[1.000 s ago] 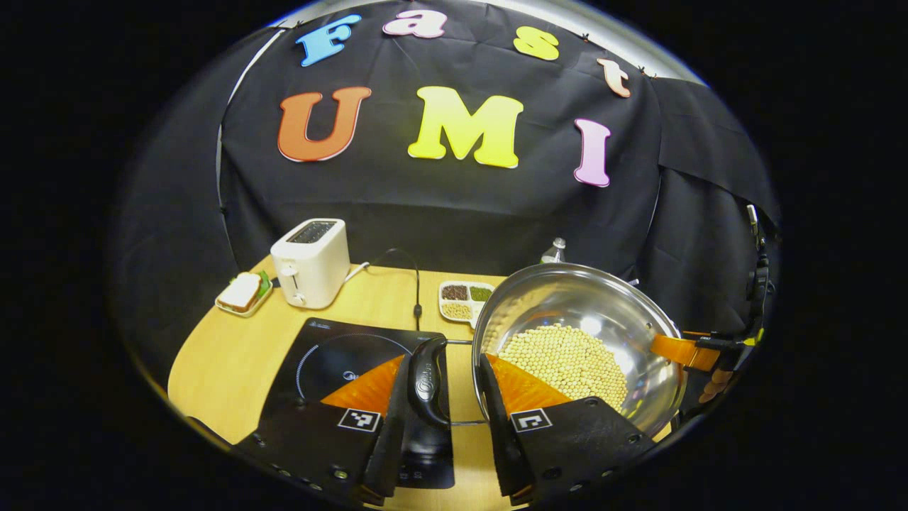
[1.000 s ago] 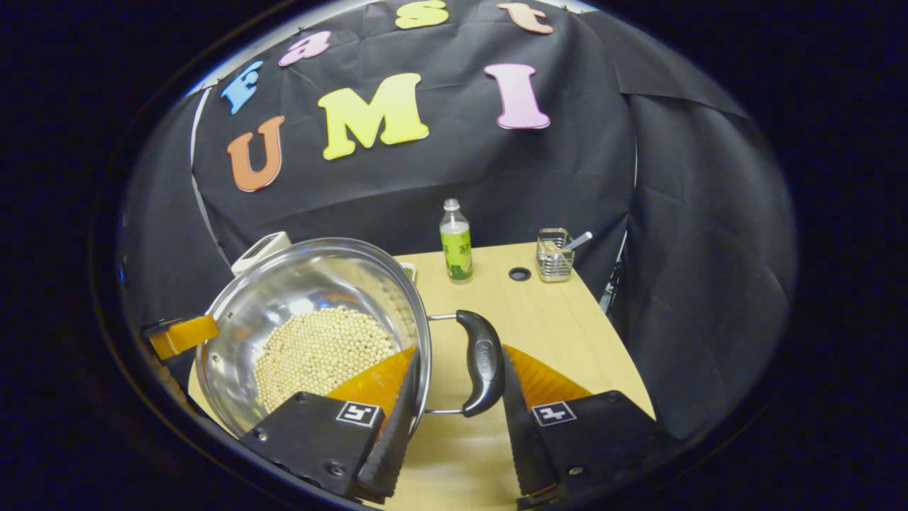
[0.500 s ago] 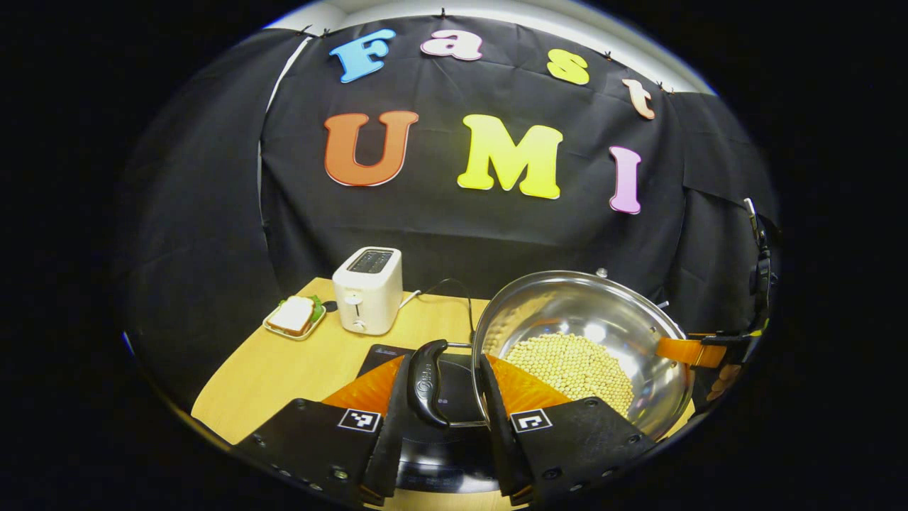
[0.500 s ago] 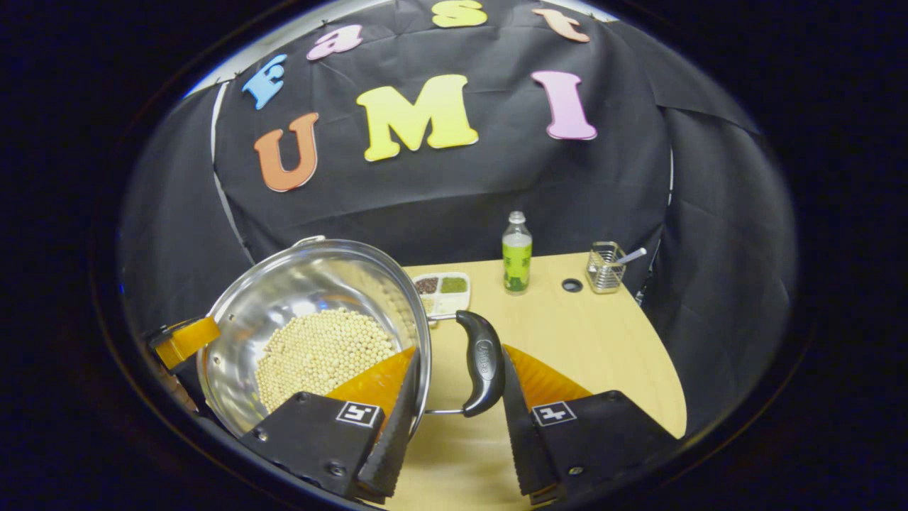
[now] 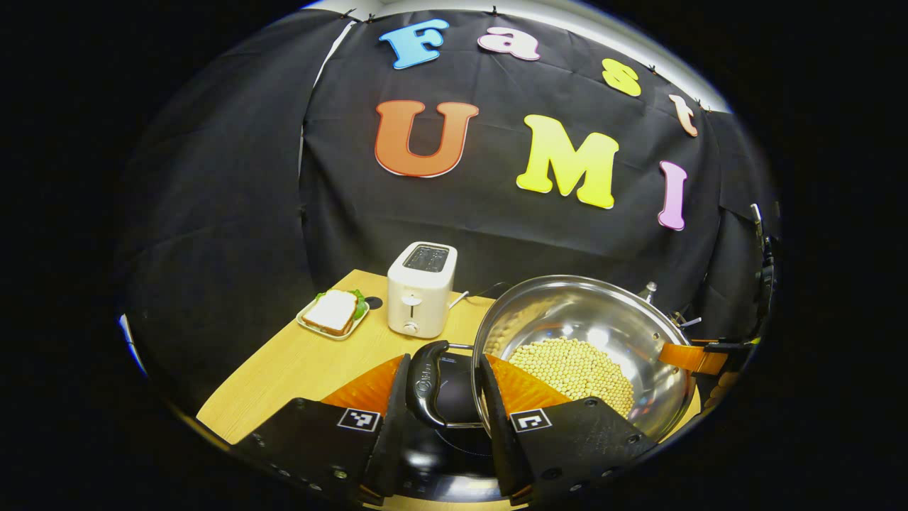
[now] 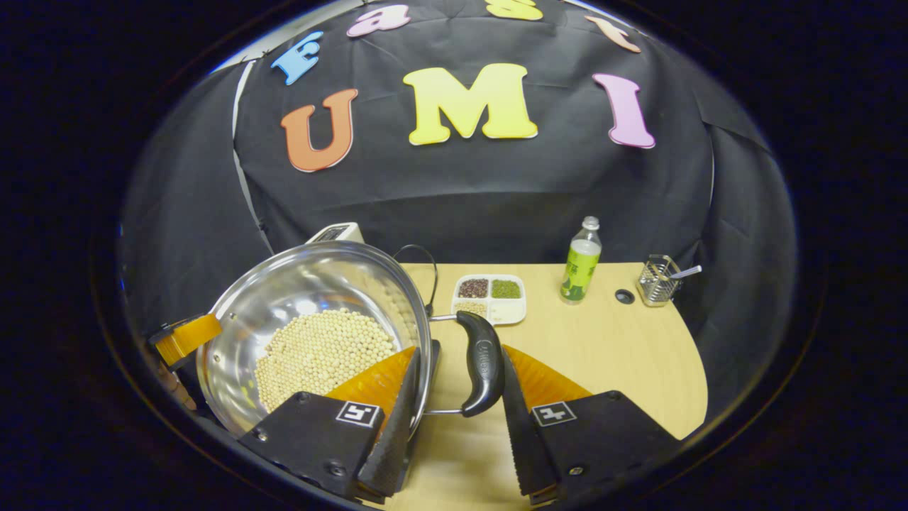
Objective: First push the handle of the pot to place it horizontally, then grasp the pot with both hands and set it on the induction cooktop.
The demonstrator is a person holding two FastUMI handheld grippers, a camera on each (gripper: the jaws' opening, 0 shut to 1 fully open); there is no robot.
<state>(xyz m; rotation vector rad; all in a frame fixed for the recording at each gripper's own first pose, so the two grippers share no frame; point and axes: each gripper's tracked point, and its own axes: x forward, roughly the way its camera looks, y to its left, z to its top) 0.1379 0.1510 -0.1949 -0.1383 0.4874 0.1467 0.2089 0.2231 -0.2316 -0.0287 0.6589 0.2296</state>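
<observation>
Both pairs of jaws are pinching the pot's side handles: the left gripper (image 5: 441,419) is closing on the left handle (image 5: 424,383), and the right gripper (image 6: 454,433) is closing on the right handle (image 6: 481,363), each with one finger by the steel wall and the other on the outer face of the black grip.

Reading from the left of the left gripper view, a sandwich plate (image 5: 333,314) and a toaster (image 5: 420,288) are standing at the back of the table (image 5: 298,365); the induction cooktop (image 5: 440,454) is lying just under the left handle, and the pot (image 5: 582,348) is being held up beside and partly over it, with the beans (image 5: 574,363) heaped in its bottom.

The pot will probably be handling heavy and stiff, its polished steel slippery, and the loose beans are likely to slide if it tips, so the two black grips are the places to hold, kept level.

For room, the toaster seems far enough back from the cooktop. In the right gripper view the bean tray (image 6: 491,297), bottle (image 6: 580,262) and wire holder (image 6: 656,281) are sitting well apart, toward the far edge.
</observation>
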